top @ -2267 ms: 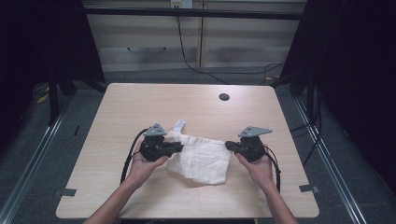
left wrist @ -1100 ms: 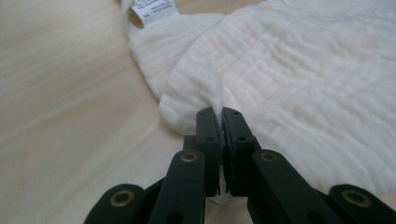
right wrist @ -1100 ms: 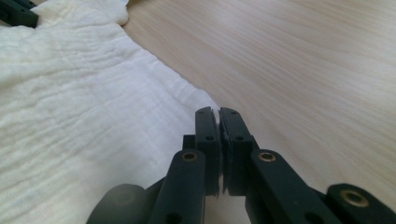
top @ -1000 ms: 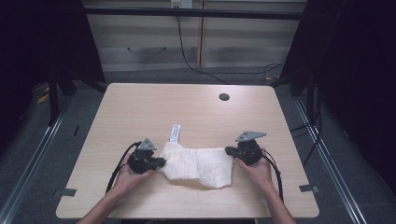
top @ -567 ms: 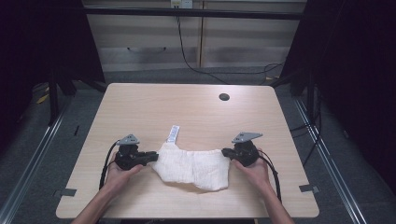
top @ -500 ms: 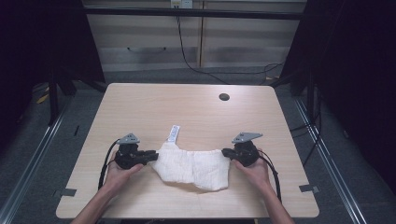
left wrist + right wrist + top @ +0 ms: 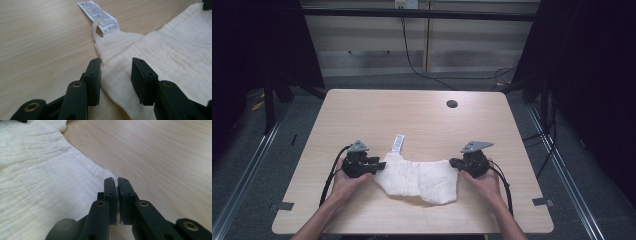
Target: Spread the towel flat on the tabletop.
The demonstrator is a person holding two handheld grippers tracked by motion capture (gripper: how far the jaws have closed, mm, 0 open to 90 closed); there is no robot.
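A white crinkled cloth (image 7: pixel 419 177) lies spread on the wooden table (image 7: pixel 412 115) near its front edge, with a printed label (image 7: pixel 398 143) sticking out from its far left corner. My left gripper (image 7: pixel 381 164) is at the cloth's left end. In the left gripper view it (image 7: pixel 116 72) stands open, its jaws straddling the edge of the cloth (image 7: pixel 170 50) just below the label (image 7: pixel 98 13). My right gripper (image 7: pixel 453 162) is at the cloth's right end. In the right gripper view it (image 7: pixel 117 183) is shut on a corner of the cloth (image 7: pixel 37 182).
A dark round hole (image 7: pixel 452 104) sits in the tabletop at the far right. Bare wood stretches beyond the cloth to the far edge. Cables trail from both grippers toward the table's front. Dark floor and metal rails surround the table.
The left gripper drew the cloth's left end leftward and toward the person, stretching the cloth out flat, then shifted slightly right. The right gripper stayed almost still.
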